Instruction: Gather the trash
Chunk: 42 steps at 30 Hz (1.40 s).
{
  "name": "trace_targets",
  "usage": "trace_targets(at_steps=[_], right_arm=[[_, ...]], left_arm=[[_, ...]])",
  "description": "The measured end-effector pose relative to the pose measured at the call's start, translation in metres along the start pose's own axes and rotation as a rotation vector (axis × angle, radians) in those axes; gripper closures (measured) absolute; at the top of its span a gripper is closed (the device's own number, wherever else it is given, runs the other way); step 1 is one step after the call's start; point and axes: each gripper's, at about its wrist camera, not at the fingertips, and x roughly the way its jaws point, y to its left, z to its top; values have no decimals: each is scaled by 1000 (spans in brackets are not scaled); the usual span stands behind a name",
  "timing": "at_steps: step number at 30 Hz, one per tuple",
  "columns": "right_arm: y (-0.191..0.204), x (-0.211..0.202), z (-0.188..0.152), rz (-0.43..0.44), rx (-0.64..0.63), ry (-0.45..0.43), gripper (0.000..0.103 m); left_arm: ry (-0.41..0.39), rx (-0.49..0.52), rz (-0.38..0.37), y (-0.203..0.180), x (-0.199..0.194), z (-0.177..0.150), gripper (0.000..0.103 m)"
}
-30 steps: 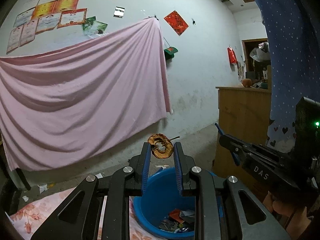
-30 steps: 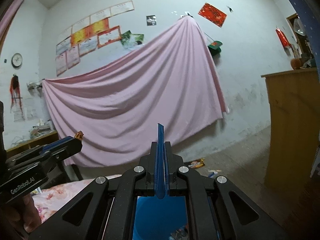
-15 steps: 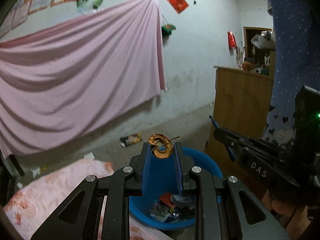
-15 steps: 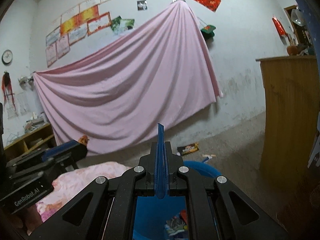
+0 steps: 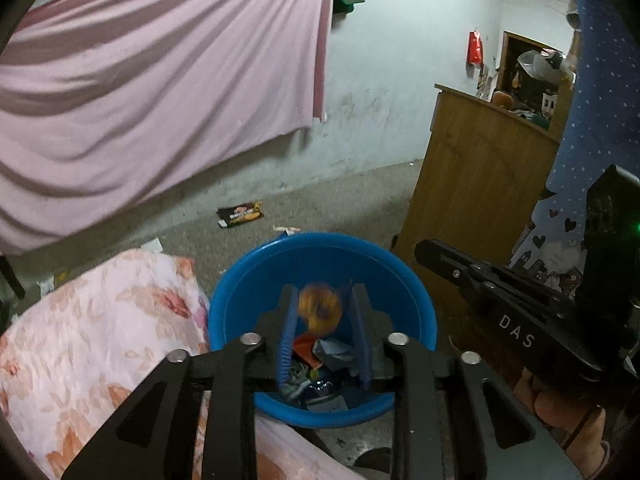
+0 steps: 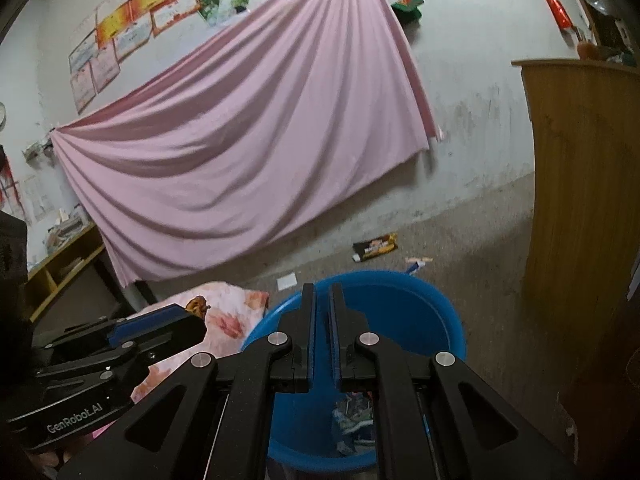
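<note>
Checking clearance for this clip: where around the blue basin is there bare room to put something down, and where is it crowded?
Bare concrete floor lies open between the blue basin, the pink sheet and the wooden cabinet, apart from a snack wrapper and paper scraps. The floral cloth left of the basin is bare. The basin's bottom is crowded with trash, and both claws hang over it.

An orange, ring-shaped scrap (image 5: 320, 309), blurred, hangs over a blue basin (image 5: 256, 280) holding crumpled wrappers (image 5: 320, 354).

White letters "DAS" mark the right gripper (image 5: 430, 254) at frame right; "GenRobot.AI" marks the left gripper (image 6: 192, 322), lower left.
</note>
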Motion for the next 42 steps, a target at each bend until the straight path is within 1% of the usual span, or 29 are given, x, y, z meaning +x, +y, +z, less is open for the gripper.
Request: trace_targets(at_steps=[1,2,8,22,32,42], right_arm=[[0,1,0,-1,0,7,98],[-1,2,0,-1,0,11,98],[-3,2,0,3,4,27,98],[0,0,1,7,8,14,97],[11,-6,2,26,-18,-3,97],[44,-23,1,68,-93,-36,97]], left_arm=[[0,-4,2,1,0,0,70],[-2,-8,4,2,-1,-1,69],[0,-21,15,6,-2,-2,69],[-25,-16,55,11,-16,-3,69],[-59,-16,115,24,-49,-5,69],[-111,-43,196,45,-96,-16,69]])
